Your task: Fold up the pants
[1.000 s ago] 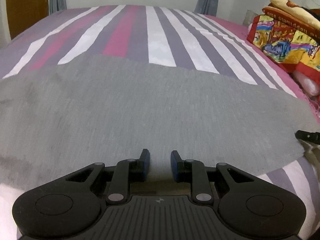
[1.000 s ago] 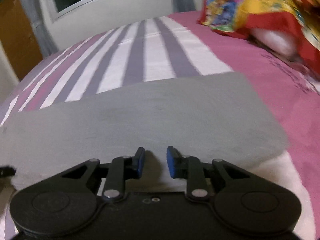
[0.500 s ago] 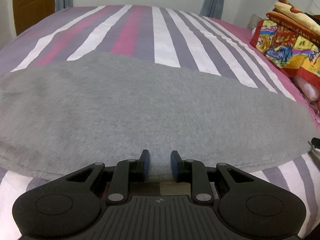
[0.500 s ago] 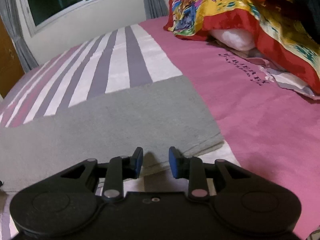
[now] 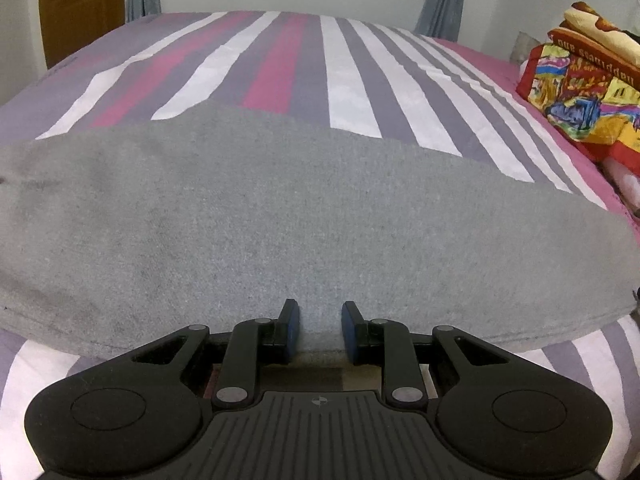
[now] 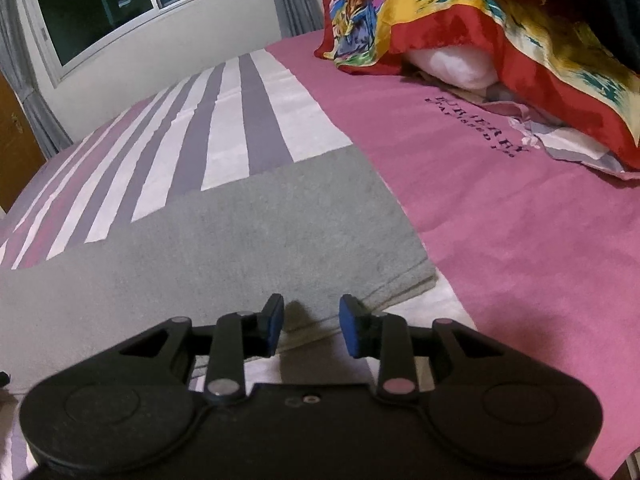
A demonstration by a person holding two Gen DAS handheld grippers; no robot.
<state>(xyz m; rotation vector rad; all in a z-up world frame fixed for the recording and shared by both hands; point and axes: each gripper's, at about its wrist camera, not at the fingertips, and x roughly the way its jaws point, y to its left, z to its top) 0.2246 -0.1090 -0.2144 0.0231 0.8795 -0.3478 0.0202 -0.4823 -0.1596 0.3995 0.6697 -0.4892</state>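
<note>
Status: grey pants (image 5: pixel 312 216) lie flat across the near part of the bed (image 5: pixel 352 92), already doubled into one long band. The right wrist view shows stacked layers at the end (image 6: pixel 404 280), so at least one fold looks done. Cross folds to shorten the band appear to be what's left.

Left gripper (image 5: pixel 316 330): jaws apart, nothing between them, sitting at the band's near edge roughly mid-length, the fabric just ahead of the pads.

Right gripper (image 6: pixel 308 330): jaws apart, empty, at the near edge close to the band's right end; the corner of the layered end is just ahead and to the right.

Colourful bedding pile (image 6: pixel 480 20) sits at the bed's right edge, well apart from the pants.

Neither gripper grips cloth; can't tell if the pads touch it.
</note>
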